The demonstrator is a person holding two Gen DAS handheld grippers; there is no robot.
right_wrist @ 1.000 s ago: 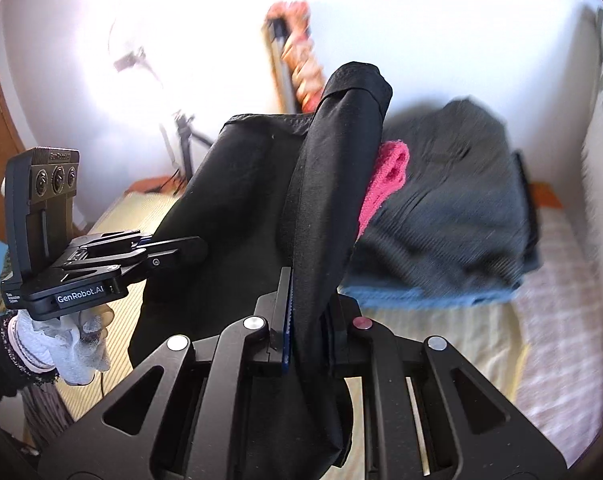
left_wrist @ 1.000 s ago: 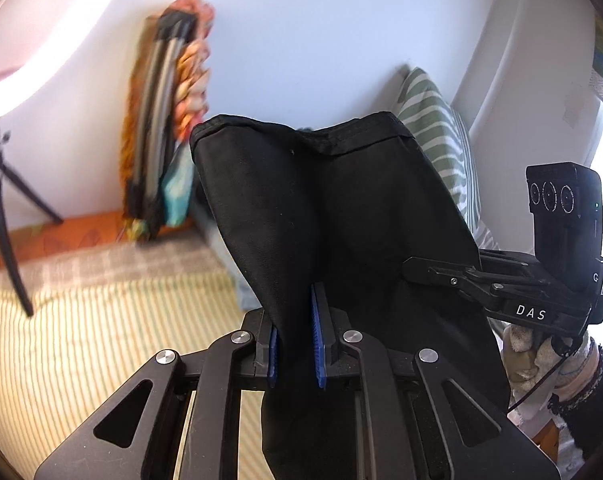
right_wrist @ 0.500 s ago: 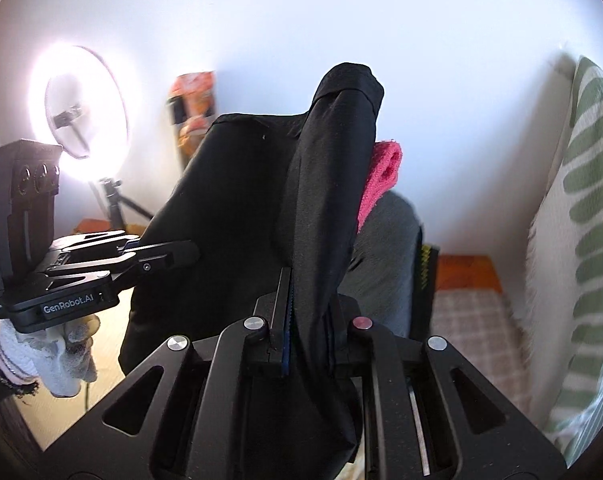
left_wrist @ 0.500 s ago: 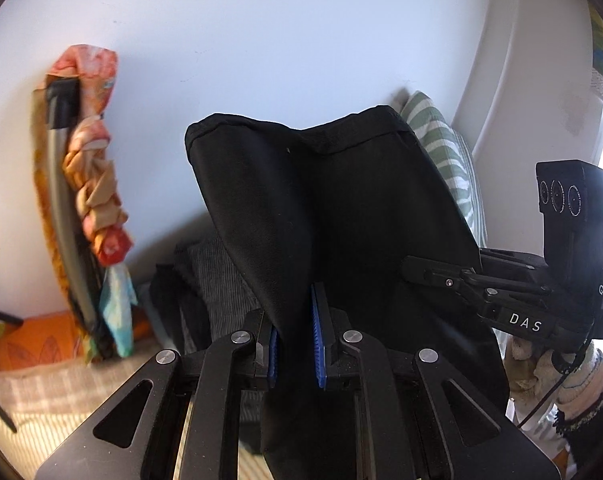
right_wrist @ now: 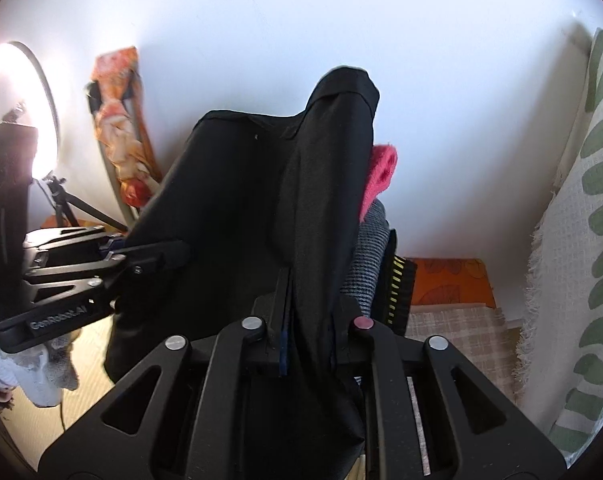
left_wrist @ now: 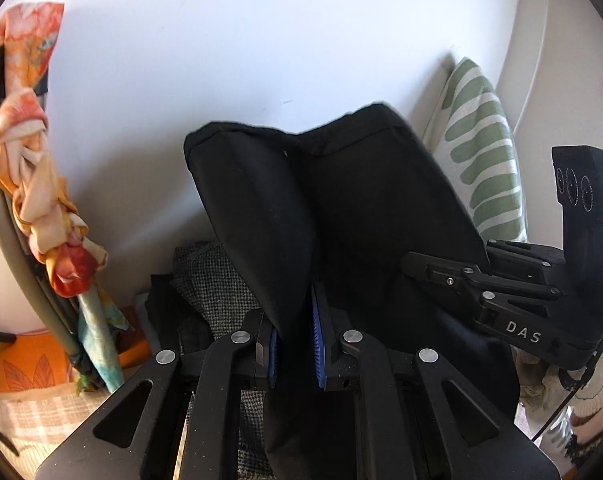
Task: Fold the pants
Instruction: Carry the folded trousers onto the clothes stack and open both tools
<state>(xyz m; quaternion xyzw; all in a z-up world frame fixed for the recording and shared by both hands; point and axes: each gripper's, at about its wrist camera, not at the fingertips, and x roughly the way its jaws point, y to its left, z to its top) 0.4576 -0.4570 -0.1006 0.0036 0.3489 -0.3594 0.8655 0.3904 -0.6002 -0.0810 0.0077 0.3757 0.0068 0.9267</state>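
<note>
Folded black fabric pants [left_wrist: 341,208] held up in the air between both grippers, in front of the white wall [left_wrist: 221,40].

Left gripper [left_wrist: 294,346]: clamped on one edge of the pants, fabric pinched between the blue pads [left_wrist: 316,344].

Right gripper [right_wrist: 313,332]: jaws opening, pants fabric is between them and still touches both fingers. In the left wrist view it shows at right, reaching into the pants' other edge.

Below and behind the pants: stack of folded clothes, grey checked fabric [left_wrist: 217,284] on top, with a pink fuzzy item [right_wrist: 379,172] showing in the right wrist view.

Around: green-and-white leaf-print cushion [left_wrist: 481,168] leaning against the wall at right, orange patterned cloth wrapped around a folded frame [left_wrist: 41,184] at left, lit ring light on a tripod [right_wrist: 17,108] far left.
</note>
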